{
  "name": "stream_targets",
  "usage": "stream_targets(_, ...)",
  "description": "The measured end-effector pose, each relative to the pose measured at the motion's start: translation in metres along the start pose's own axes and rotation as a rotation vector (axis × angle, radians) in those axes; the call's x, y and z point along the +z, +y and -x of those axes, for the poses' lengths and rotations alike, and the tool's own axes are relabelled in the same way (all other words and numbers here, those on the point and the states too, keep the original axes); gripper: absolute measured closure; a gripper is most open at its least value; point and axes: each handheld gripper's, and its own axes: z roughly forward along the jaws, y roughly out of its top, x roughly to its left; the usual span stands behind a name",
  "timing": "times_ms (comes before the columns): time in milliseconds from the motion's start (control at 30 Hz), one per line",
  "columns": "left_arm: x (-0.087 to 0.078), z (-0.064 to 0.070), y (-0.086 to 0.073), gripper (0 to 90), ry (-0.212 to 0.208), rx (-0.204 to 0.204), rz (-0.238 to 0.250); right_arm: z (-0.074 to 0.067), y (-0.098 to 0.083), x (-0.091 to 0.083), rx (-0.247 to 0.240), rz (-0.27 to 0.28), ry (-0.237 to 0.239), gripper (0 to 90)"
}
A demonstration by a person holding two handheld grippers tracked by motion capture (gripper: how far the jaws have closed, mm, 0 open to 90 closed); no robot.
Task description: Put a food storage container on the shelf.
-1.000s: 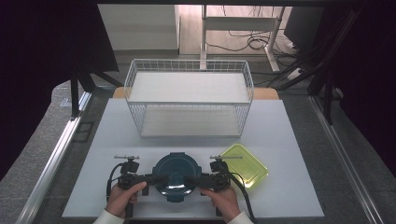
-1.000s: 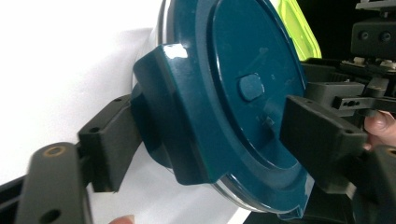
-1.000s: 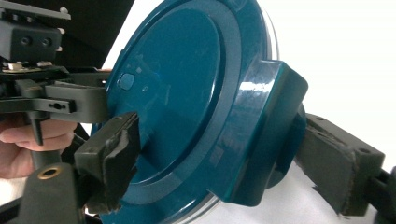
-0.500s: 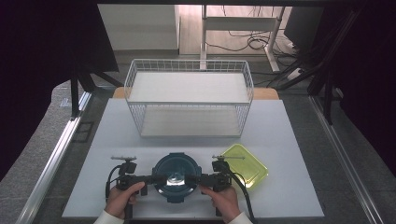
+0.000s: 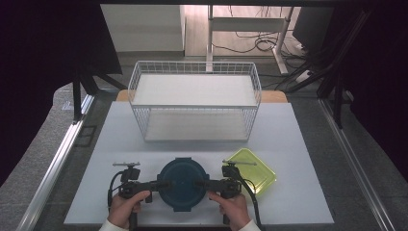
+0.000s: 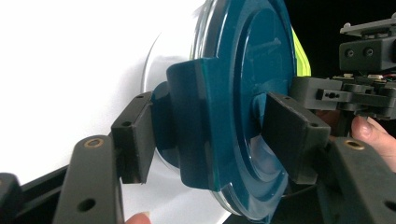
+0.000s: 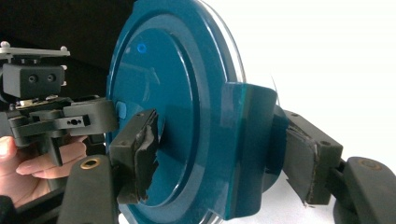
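Both pairs of jaws have just been closing around the side clips of the dark teal round container (image 5: 183,184). The left gripper (image 5: 161,185) and right gripper (image 5: 204,183) now straddle opposite clips, nearer its lid than before.

A dark teal round lid (image 5: 183,183) with a lighter, glossy sheen on its raised rings sits on a clear container whose rim shows pale at the edge, and beside it lies a translucent yellow-green lid (image 5: 254,171). The left gripper (image 6: 210,140) and right gripper (image 7: 224,163) are matt black, with brass-coloured screws in their jaws. The table (image 5: 308,144) is plain white, and the wire basket (image 5: 195,103) is white too, in a fine square grid
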Motion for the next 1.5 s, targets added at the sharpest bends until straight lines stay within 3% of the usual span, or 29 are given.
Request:
stream_targets(367, -0.002, 0.002, 0.000, 40.9, -0.014, -0.005, 0.007, -0.001, 0.001, -0.003, 0.017, 0.017, -0.005, 34.6)
stream_targets(567, -0.003, 0.003, 0.001, 41.5, -0.026, -0.005, 0.013, -0.005, 0.002, -0.007, 0.003, 0.026, -0.014, 34.5)
stream_targets(967, -0.005, 0.017, 0.003, 41.4, -0.036, 0.036, 0.037, -0.012, 0.006, -0.020, -0.040, 0.042, -0.020, 34.4)
stream_targets(1167, -0.006, 0.026, 0.011, 41.4, -0.034, 0.058, 0.046, -0.018, 0.012, -0.028, -0.055, 0.058, -0.024, 33.9)
stream_targets(1500, -0.005, 0.048, 0.039, 41.6, -0.043, 0.117, 0.048, -0.025, 0.033, -0.048, -0.074, 0.086, -0.024, 33.8)
